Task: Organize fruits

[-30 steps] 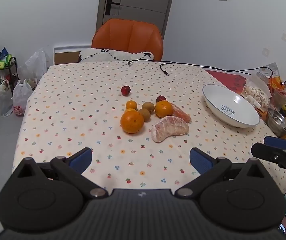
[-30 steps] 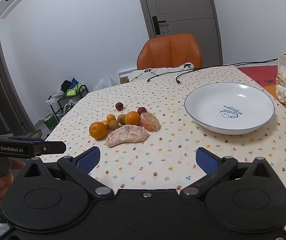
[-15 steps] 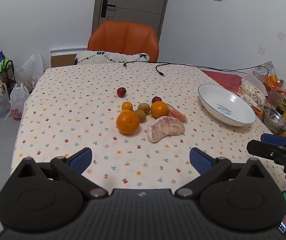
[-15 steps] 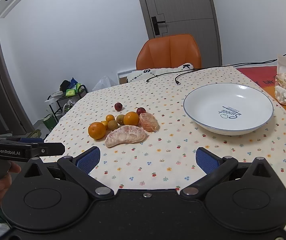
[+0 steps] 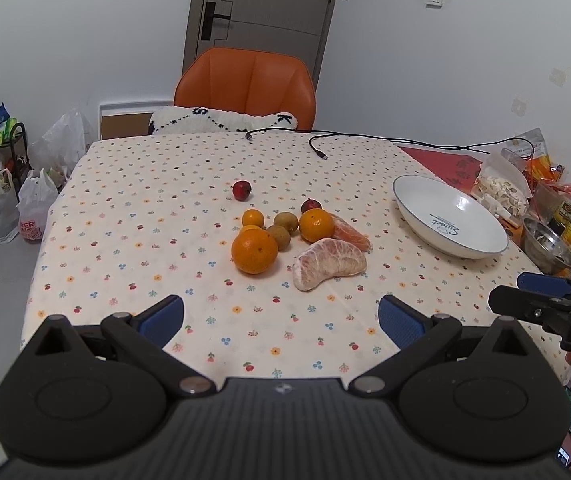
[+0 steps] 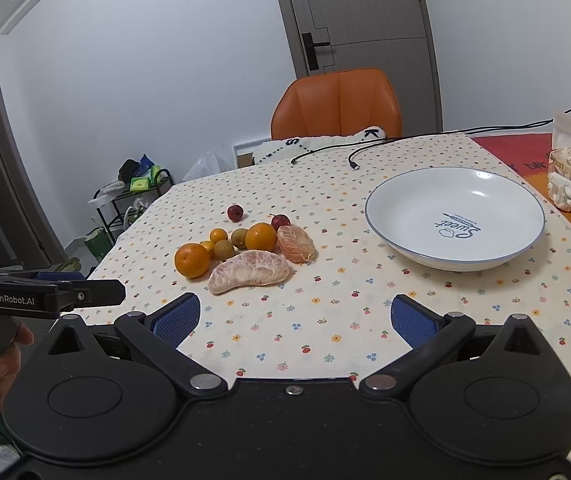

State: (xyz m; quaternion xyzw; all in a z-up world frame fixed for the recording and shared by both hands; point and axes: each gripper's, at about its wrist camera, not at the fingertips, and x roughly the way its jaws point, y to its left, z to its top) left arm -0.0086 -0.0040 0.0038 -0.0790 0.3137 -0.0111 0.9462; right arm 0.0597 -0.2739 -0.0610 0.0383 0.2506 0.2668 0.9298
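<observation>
A cluster of fruit lies mid-table: a large orange (image 5: 254, 251) (image 6: 192, 260), a peeled pomelo segment (image 5: 328, 263) (image 6: 249, 271), a second orange (image 5: 316, 225) (image 6: 260, 236), a smaller peeled segment (image 5: 350, 231) (image 6: 295, 243), two brown kiwis, small oranges, and a red fruit (image 5: 241, 190) (image 6: 235, 213) apart at the back. An empty white bowl (image 5: 449, 216) (image 6: 454, 216) sits to the right. My left gripper (image 5: 281, 322) and right gripper (image 6: 293, 320) both hover open over the near table edge, holding nothing.
An orange chair (image 5: 245, 88) stands at the far side, with a black cable (image 5: 317, 148) across the cloth. Snack bags and a steel bowl (image 5: 547, 244) crowd the right edge. Plastic bags and a rack (image 5: 1, 184) are on the floor at left.
Both grippers have drifted slightly; the left view has pulled back and tilted up a little. The fruit and bowl have not moved.
</observation>
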